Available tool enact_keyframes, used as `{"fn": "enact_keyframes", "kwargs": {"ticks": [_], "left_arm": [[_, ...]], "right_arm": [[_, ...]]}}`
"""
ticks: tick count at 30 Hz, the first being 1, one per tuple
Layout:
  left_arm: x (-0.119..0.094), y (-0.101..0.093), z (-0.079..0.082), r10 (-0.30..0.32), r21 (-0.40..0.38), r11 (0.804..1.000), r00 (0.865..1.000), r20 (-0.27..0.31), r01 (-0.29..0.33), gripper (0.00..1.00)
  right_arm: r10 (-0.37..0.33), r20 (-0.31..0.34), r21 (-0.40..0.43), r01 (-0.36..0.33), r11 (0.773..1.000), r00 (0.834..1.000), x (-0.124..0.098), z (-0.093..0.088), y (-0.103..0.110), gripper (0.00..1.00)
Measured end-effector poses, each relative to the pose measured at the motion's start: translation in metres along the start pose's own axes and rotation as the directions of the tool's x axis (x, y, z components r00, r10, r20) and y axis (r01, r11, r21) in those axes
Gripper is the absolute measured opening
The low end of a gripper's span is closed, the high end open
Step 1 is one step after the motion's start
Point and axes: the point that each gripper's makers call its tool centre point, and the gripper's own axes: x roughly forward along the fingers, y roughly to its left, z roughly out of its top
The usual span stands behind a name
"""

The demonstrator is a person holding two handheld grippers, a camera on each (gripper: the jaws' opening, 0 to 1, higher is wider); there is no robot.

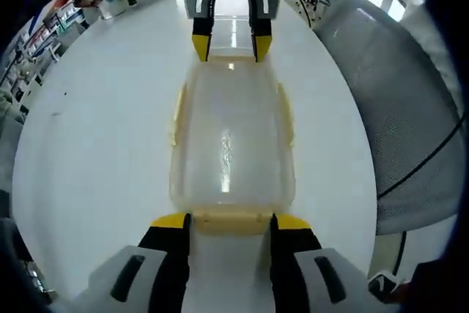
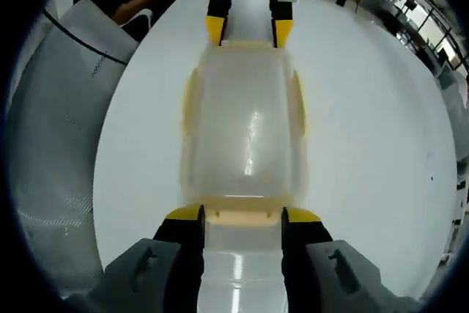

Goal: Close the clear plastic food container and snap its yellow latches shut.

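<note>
The lidded clear container [image 1: 231, 152] lies mid-tabletop [image 1: 95, 144]; left gripper [image 1: 230, 222] and right gripper [image 2: 242, 215], jaws parted, bracket opposite end latches [image 2: 244, 217]; press evenly, both ends together.

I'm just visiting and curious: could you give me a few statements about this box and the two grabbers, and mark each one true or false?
1. The clear container sits on a white table. True.
2. The left gripper and right gripper are at opposite ends of it. True.
3. The lid lies beside the container. False: it is on top.
4. The latches are blue. False: pale yellow.
5. A grey mesh chair stands beside the table. True.
</note>
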Motion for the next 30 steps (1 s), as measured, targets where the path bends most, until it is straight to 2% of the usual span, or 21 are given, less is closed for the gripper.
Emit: {"fn": "enact_keyframes", "kwargs": {"ticks": [3,18,30], "left_arm": [[-0.0002,0.0003,-0.0007,0.001,-0.001,1.0,1.0,-0.01,-0.001,0.34],[0.0009,-0.0012,-0.0025,-0.001,-0.02,1.0,0.999,-0.051,0.0,0.34],[0.0016,0.0,-0.0033,-0.007,-0.023,1.0,0.999,-0.033,0.006,0.33]], "right_arm": [[-0.001,-0.001,0.009,0.001,1.0,1.0,0.0002,0.0002,-0.0009,0.37],[0.009,-0.003,0.021,-0.009,1.0,1.0,0.0001,-0.0003,-0.0013,0.36],[0.004,-0.005,0.029,-0.004,1.0,1.0,0.0004,-0.001,-0.0012,0.36]]}}
